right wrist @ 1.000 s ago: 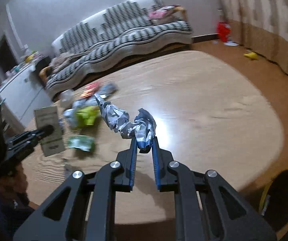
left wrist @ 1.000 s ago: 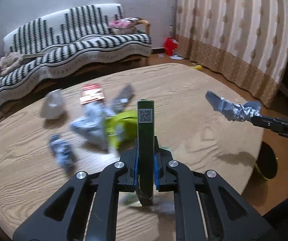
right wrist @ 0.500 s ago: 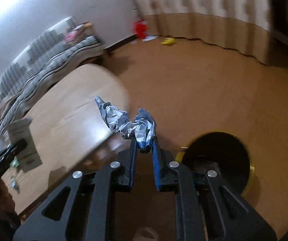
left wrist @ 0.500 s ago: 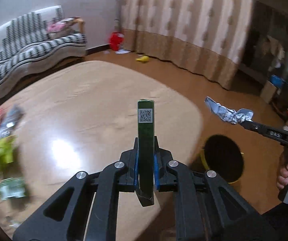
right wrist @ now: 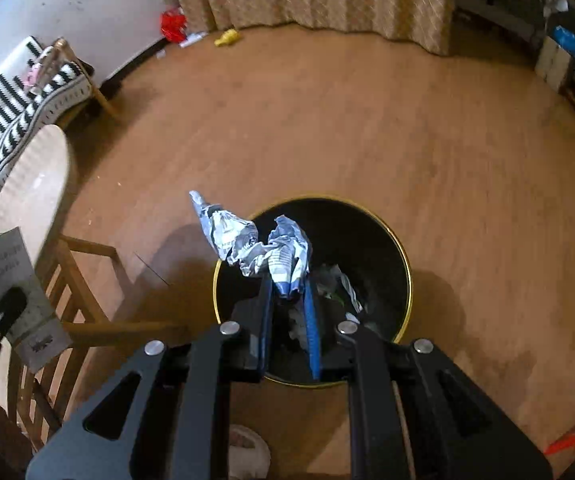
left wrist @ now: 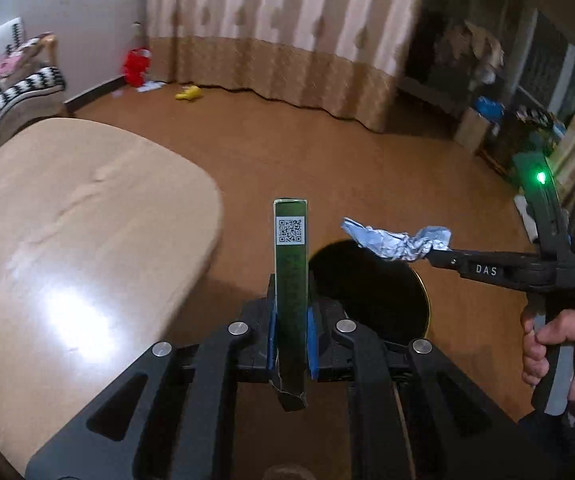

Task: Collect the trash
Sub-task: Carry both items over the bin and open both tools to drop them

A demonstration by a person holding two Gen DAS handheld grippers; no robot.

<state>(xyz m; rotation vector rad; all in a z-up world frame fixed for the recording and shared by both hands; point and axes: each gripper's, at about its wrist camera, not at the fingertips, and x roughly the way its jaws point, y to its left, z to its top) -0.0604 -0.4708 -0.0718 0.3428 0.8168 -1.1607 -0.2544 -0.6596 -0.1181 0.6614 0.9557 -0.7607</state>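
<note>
Right wrist view: the black bin (right wrist: pixel 391 240) sits on the floor beside the table (left wrist: pixel 67 220). The right gripper (right wrist: pixel 289 280), clamped on a crumpled foil wrapper (right wrist: pixel 247 240), hangs over it. The left gripper (left wrist: pixel 291 320) pinches a green carton (left wrist: pixel 290 264) near the rim; released here, that carton would likely miss.

Left wrist view: table (left wrist: pixel 67 240) occupies the left; bin (left wrist: pixel 387 296) on the floor to its right, just past the table's near-right corner. Flat box (left wrist: pixel 291 280) stands upright between the left gripper (left wrist: pixel 291 336) fingers, in front of the bin's left edge. Crumpled wrapper (left wrist: pixel 395 240) at the tip of the right gripper (left wrist: pixel 443 258), over the bin's far rim. Sofa (left wrist: pixel 3 84) far left; curtain (left wrist: pixel 287 40) along the far wall.

Right wrist view: wrapper over the bin's left half; other trash (right wrist: pixel 343 288) in the bin.
</note>
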